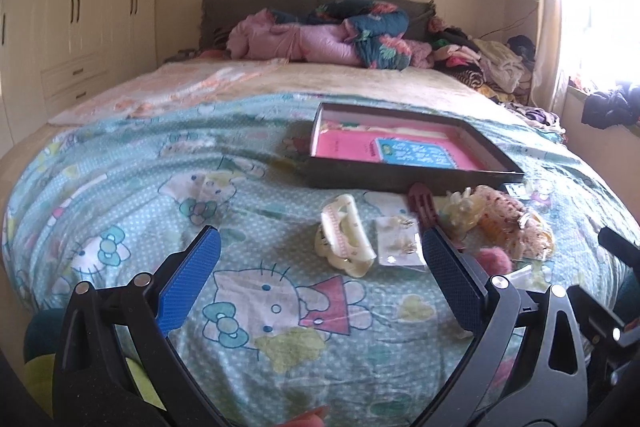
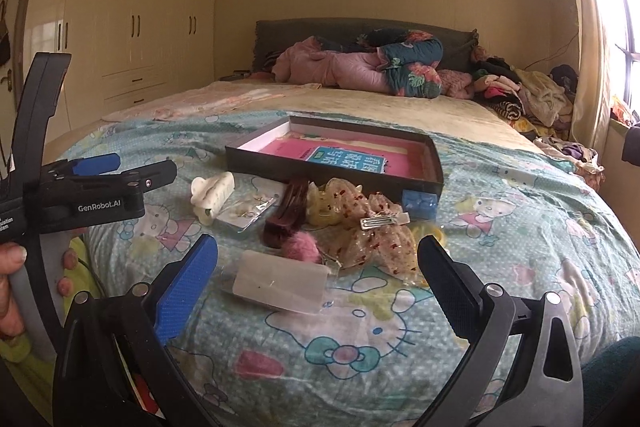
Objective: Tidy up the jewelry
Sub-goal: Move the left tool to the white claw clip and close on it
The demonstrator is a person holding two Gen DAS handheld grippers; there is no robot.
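While both grippers hover above the cartoon-cat bedspread, each holds nothing: the left gripper has its blue-padded fingers spread wide, and the right gripper is spread just as wide. A shallow dark tray with a pink lining lies on the bed beyond the clutter. Just in front of it sit a cream hair claw, a clear packet of earrings, a maroon clip, a pink pompom, a sheer scrunchie with a silver clip on top, and a frosted white packet nearest the right gripper. A hand grips the left tool's handle.
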